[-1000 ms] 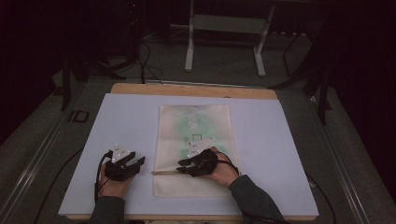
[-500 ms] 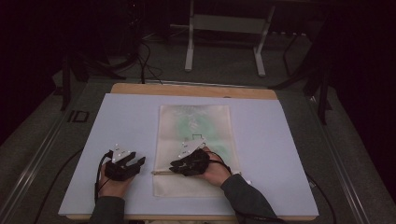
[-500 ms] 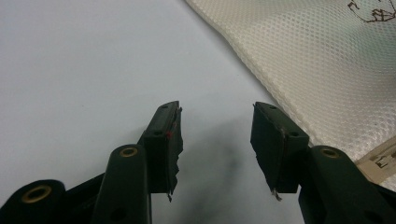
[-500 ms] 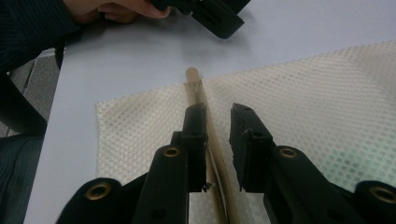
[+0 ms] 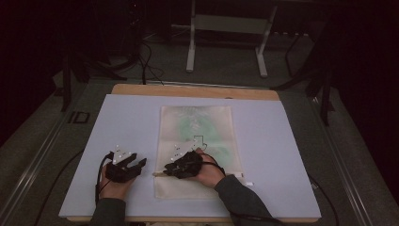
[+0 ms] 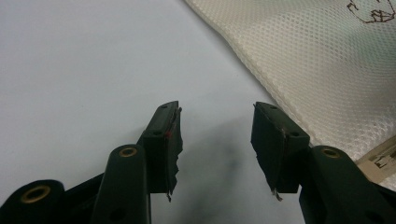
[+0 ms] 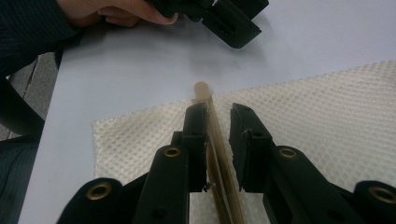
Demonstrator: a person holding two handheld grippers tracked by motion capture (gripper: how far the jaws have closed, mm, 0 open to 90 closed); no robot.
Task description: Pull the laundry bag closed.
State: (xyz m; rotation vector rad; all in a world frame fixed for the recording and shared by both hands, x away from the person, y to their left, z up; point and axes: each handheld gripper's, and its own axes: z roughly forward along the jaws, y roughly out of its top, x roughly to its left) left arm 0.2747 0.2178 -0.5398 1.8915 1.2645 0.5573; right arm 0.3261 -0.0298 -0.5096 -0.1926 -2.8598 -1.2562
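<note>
Stick [image 7: 215, 140] is the thing in hand: a thin, pale, wooden-looking rod with a rounded tip, lying between the jaws of the right gripper [image 7: 217, 116], its tip poking out past them over the near-left corner of the mat [image 7: 327, 121]. It looks light and stiff, and so thin that a hard squeeze or a sideways twist could snap it; smooth too, so it may roll or slide in the pads. The best hold would be near its middle, across its width. The right jaws stand close on either side of it, the left one touching it, but a slim gap shows on the other side, so I cannot tell whether it is truly clamped. The mat is a cream mesh sheet, soft and limp, lying flat on the white table [image 5: 117, 117]; from above it shows a faint green wash and a small dark outline drawing [image 5: 199, 140], too small to read. No brand or legible writing appears, though a strip with tiny marks [image 6: 380, 158] lies at the mat's edge in the left gripper view. The left gripper [image 6: 215, 128] rests on the bare table just beside the mat, jaws well apart and empty.
</note>
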